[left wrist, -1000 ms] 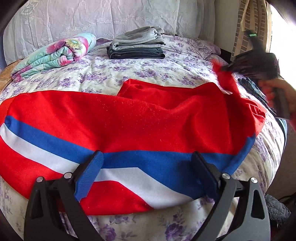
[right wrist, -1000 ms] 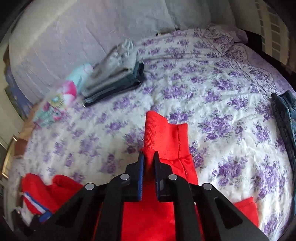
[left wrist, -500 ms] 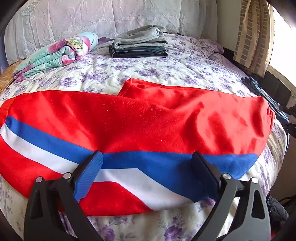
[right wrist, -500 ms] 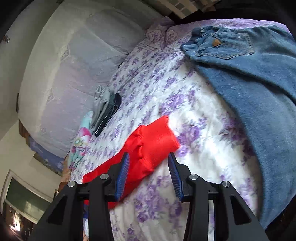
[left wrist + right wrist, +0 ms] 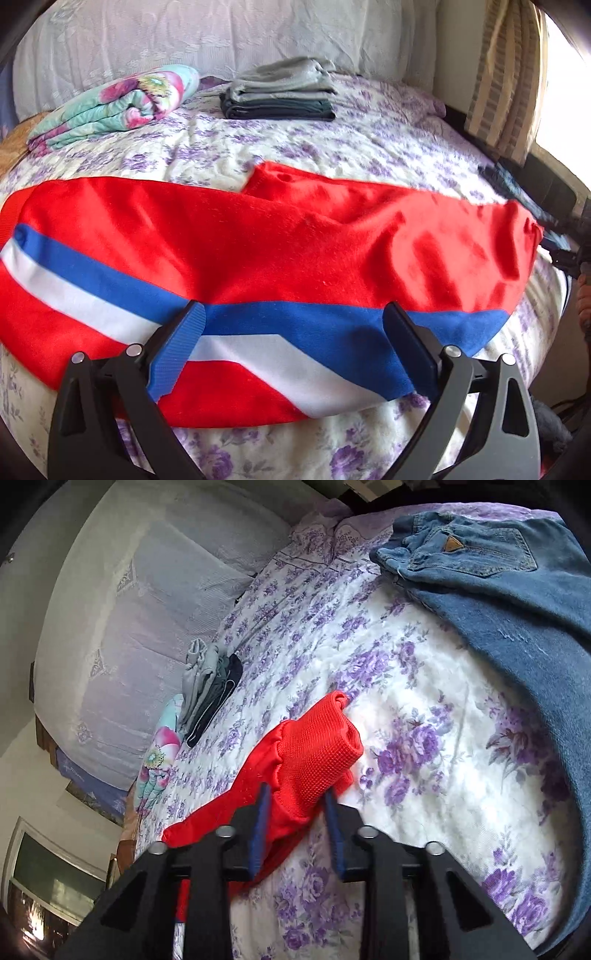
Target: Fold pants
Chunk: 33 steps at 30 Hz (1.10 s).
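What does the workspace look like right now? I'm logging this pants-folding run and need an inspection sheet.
Surface: bed with a purple-flowered cover.
Job's things: red pants with blue and white stripes lie across the near edge; their ribbed cuff points toward the jeans.
Clutter: stack of folded clothes, rolled floral blanket, blue jeans unfolded at the bed's side.
Grippers: left gripper open, jaws wide over the striped part; right gripper closing, the cuff between its jaws, pads not clearly pressing.
Cables: nothing seen.
Surroundings: pale padded headboard, striped curtain, bright window at right.
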Each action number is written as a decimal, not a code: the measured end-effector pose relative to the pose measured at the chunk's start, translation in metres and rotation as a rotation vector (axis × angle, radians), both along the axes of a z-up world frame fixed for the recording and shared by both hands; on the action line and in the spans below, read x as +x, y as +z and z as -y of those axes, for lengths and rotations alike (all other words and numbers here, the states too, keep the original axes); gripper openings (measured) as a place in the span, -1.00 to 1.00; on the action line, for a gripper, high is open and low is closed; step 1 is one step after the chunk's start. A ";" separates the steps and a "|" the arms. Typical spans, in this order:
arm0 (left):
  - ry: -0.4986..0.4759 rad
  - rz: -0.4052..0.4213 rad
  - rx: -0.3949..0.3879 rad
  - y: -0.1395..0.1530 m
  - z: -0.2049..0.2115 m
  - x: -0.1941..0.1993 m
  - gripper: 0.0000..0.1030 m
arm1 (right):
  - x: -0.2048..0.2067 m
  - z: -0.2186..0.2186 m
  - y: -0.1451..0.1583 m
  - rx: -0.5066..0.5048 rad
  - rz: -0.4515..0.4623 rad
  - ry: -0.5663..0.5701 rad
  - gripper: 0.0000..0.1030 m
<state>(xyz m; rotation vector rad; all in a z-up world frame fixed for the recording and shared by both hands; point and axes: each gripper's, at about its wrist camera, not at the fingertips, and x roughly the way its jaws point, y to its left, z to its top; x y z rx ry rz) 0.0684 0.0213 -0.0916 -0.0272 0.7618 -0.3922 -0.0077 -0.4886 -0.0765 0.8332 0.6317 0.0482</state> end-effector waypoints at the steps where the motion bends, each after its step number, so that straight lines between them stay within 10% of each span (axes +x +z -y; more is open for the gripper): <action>1: 0.017 -0.001 -0.018 0.003 -0.004 0.000 0.83 | 0.001 0.000 0.002 -0.011 0.008 -0.002 -0.62; 7: 0.050 -0.056 -0.215 0.038 -0.048 0.023 0.83 | -0.007 -0.001 0.023 -0.073 0.056 -0.003 -0.65; 13: 0.146 -0.055 -0.157 0.013 -0.065 0.041 0.83 | 0.014 0.006 0.013 -0.116 -0.018 -0.004 -0.65; 21: 0.177 -0.030 -0.146 0.013 -0.066 0.039 0.83 | 0.027 -0.019 0.083 -0.096 0.187 0.083 -0.82; 26: 0.175 -0.022 -0.130 0.012 -0.065 0.037 0.83 | 0.020 -0.003 0.019 -0.169 -0.102 0.078 -0.81; 33: 0.176 -0.015 -0.098 0.011 -0.060 0.038 0.88 | -0.001 0.002 0.048 -0.162 0.008 0.054 -0.69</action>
